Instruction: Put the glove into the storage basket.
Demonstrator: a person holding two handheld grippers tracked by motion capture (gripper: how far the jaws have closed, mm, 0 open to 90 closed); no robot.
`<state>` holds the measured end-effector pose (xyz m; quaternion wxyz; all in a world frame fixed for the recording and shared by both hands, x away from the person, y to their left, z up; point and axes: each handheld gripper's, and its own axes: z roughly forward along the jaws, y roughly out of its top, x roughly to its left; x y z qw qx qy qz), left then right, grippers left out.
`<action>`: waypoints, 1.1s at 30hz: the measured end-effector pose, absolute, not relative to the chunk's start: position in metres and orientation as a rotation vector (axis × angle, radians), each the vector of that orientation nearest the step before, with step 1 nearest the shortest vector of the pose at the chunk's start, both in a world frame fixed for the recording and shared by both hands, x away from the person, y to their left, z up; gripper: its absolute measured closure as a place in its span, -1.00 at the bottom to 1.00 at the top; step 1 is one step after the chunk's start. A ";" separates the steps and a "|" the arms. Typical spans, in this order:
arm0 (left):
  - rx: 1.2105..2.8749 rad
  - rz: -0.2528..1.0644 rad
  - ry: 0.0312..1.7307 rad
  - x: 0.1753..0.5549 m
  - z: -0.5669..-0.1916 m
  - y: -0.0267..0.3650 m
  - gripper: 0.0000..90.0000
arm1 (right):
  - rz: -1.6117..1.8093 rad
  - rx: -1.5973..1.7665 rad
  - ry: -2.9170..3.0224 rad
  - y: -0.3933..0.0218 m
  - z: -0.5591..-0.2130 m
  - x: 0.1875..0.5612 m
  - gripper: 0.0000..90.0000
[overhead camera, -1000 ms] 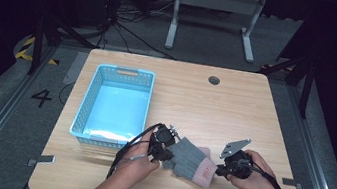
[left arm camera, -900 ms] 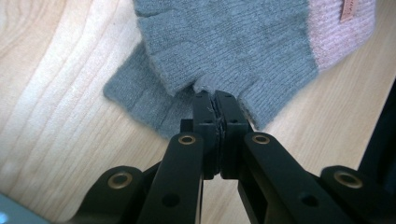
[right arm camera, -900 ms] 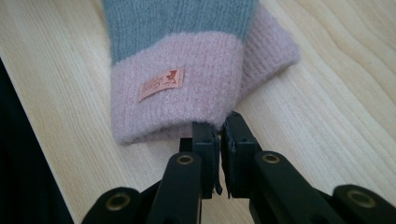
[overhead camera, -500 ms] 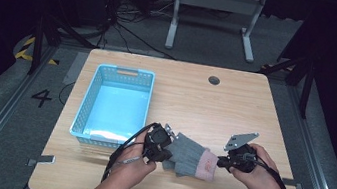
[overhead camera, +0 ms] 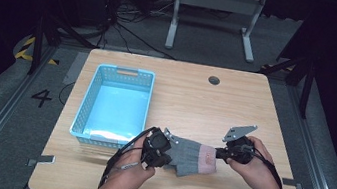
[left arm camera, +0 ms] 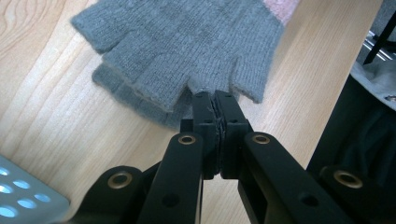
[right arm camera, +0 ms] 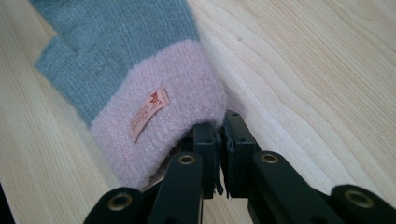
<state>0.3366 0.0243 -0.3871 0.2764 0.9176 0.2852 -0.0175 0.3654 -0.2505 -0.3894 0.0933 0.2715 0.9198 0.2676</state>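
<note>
Two tongs clamped: left tongs (left arm camera: 215, 100) on fingerless glove (overhead camera: 191, 154) fingers, right tongs (right arm camera: 219, 122) on pink cuff; pulling apart risks slipping, basket (overhead camera: 84, 117) at ten o'clock.

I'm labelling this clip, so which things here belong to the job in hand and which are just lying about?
In the job:
- grey glove with pink cuff
- left gripper, shut on its finger end
- right gripper, shut on the cuff

Lying about:
- blue basket
- wooden table

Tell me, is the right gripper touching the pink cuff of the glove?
Touching. In the right gripper view, the right gripper has its jaws closed on the edge of the glove's pink cuff.
</note>
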 end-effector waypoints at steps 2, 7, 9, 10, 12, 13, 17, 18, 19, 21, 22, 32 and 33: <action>2.470 -0.050 0.766 0.336 -0.387 0.024 0.97 | 0.799 0.819 2.727 -0.251 -0.391 0.368 0.91; 2.491 -0.074 0.761 0.337 -0.391 0.021 0.97 | 0.798 0.830 2.739 -0.249 -0.396 0.374 0.91; 2.494 -0.082 0.770 0.338 -0.392 0.021 0.97 | 0.800 0.835 2.740 -0.249 -0.397 0.375 0.91; 2.495 -0.083 0.772 0.338 -0.393 0.021 0.97 | 0.801 0.835 2.741 -0.248 -0.398 0.377 0.91; 2.501 -0.088 0.779 0.340 -0.396 0.020 0.97 | 0.795 0.839 2.750 -0.247 -0.401 0.379 0.91; 2.513 -0.111 0.779 0.341 -0.399 0.020 0.97 | 0.796 0.843 2.752 -0.247 -0.404 0.380 0.91; 2.530 -0.135 0.778 0.343 -0.404 0.016 0.97 | 0.784 0.854 2.760 -0.246 -0.410 0.382 0.91; 2.530 -0.135 0.778 0.343 -0.404 0.016 0.97 | 0.784 0.854 2.760 -0.246 -0.410 0.382 0.91; 2.535 -0.141 0.780 0.344 -0.405 0.016 0.97 | 0.781 0.859 2.760 -0.246 -0.412 0.383 0.91; 2.534 -0.142 0.787 0.345 -0.406 0.016 0.97 | 0.782 0.859 2.759 -0.246 -0.412 0.383 0.91; 2.532 -0.146 0.791 0.347 -0.408 0.017 0.97 | 0.774 0.856 2.760 -0.246 -0.415 0.383 0.91; 2.536 -0.164 0.807 0.353 -0.415 0.018 0.97 | 0.749 0.839 2.716 -0.245 -0.422 0.383 0.74; 2.533 -0.166 0.813 0.352 -0.414 0.018 0.97 | 0.734 0.833 2.704 -0.246 -0.423 0.383 0.71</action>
